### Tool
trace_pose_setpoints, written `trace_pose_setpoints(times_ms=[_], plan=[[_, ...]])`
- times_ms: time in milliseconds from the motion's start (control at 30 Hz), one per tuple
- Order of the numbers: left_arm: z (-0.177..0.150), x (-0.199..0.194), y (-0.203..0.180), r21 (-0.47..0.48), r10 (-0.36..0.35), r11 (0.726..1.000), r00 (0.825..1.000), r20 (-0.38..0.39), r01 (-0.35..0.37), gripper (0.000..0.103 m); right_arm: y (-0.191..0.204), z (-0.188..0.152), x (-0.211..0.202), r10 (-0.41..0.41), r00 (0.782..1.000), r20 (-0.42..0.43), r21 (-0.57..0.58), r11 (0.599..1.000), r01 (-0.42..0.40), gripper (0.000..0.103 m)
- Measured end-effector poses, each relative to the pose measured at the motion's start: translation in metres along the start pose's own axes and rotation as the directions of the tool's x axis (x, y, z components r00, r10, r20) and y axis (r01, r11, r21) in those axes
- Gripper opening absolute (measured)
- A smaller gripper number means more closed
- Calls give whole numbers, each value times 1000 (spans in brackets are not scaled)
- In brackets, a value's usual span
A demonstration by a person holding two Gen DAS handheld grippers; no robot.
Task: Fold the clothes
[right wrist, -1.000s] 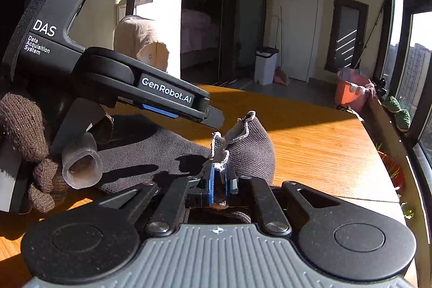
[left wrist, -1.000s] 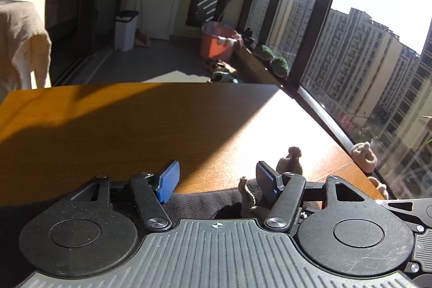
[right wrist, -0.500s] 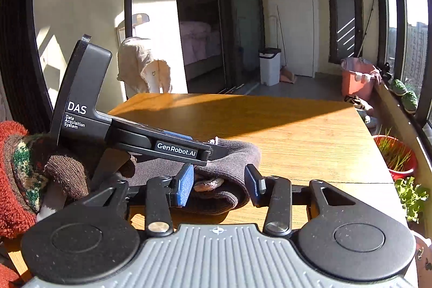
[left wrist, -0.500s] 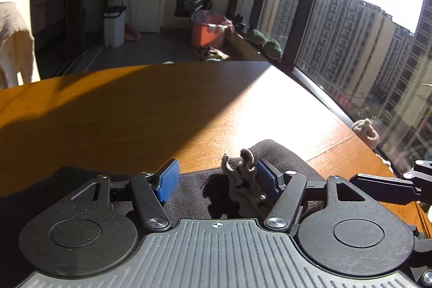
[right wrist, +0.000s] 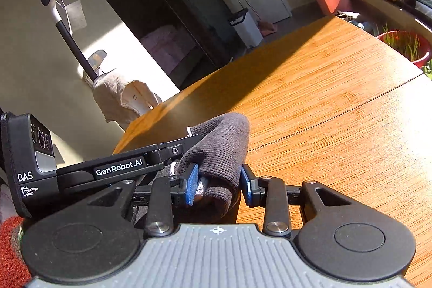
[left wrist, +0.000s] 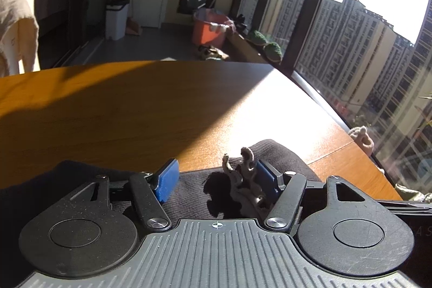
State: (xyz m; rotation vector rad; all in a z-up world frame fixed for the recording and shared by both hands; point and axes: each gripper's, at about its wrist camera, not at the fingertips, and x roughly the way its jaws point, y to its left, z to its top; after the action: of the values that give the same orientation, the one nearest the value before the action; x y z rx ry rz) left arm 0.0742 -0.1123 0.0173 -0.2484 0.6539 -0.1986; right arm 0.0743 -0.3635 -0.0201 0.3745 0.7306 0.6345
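My left gripper (left wrist: 216, 177): blue pads spread, over dark ribbed garment (left wrist: 280, 158), frayed pale edge beside right pad. My right gripper (right wrist: 217, 184): pads apart, folded roll of same garment between them, not pinched. Garment lies on wooden table (right wrist: 324, 88), near edge, sunlit.

In the right wrist view, the left gripper (right wrist: 189, 142) carries two printed labels. Its black arm bears the brand "GenRobot.AI" in white letters on a dark plate, running along the side of the arm. Its rear housing block (right wrist: 25, 166) shows "DAS" in large white letters, with "Data Acquisition System" in smaller white lines stacked beneath. In the left wrist view, faint pale letters sit at the far right edge but are too dim to read with certainty.
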Motion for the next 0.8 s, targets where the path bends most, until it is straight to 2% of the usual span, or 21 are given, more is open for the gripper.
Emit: trace_pose_setpoints(times_ms=[33, 100, 167, 267, 300, 367, 400, 433, 500, 600, 633, 700, 733, 800], plan=[[2, -2, 2, -11, -6, 1000, 1000, 3, 6, 69, 14, -1, 0, -43, 999, 11, -97, 994, 44, 28], [5, -7, 6, -33, -16, 999, 1000, 8, 17, 70, 42, -3, 0, -130, 990, 48, -297, 945, 139, 28], [8, -11, 10, -55, -27, 998, 1000, 14, 28, 72, 78, -20, 5, -198, 971, 136, -540, 807, 241, 28], [12, -23, 10, -58, -69, 996, 998, 16, 69, 68, 113, -52, 16, -220, 949, 228, -755, 575, 315, 27], [12, -25, 9, -63, -87, 994, 996, -1, 87, 64, 120, -60, 18, -218, 945, 244, -794, 514, 324, 27], [7, -21, 10, -83, -99, 992, 994, -35, 96, 60, 127, -70, 20, -212, 942, 261, -836, 438, 330, 27], [4, -18, 12, -93, -97, 991, 994, -50, 92, 57, 127, -72, 20, -210, 942, 262, -843, 426, 330, 27], [0, -14, 15, -107, -90, 991, 994, -62, 83, 56, 127, -71, 18, -211, 944, 254, -841, 434, 323, 27], [-8, -8, 25, -158, -111, 983, 991, -75, 98, 56, 121, -62, 12, -203, 956, 211, -815, 504, 287, 28], [-17, -6, 36, -190, -115, 977, 990, -77, 99, 56, 105, -36, -4, -139, 984, 109, -677, 715, 175, 36], [-19, -6, 39, -195, -114, 976, 991, -76, 97, 57, 97, -26, -9, -109, 991, 78, -594, 794, 134, 43], [-21, -7, 42, -203, -113, 974, 991, -76, 96, 58, 82, -11, -14, -70, 996, 55, -423, 902, 87, 55], [-22, -7, 43, -207, -114, 974, 991, -75, 96, 59, 76, -8, -11, -67, 997, 46, -356, 931, 79, 62], [-23, -8, 45, -215, -114, 972, 991, -74, 95, 60, 64, -2, -4, -64, 998, 29, -223, 973, 68, 66]])
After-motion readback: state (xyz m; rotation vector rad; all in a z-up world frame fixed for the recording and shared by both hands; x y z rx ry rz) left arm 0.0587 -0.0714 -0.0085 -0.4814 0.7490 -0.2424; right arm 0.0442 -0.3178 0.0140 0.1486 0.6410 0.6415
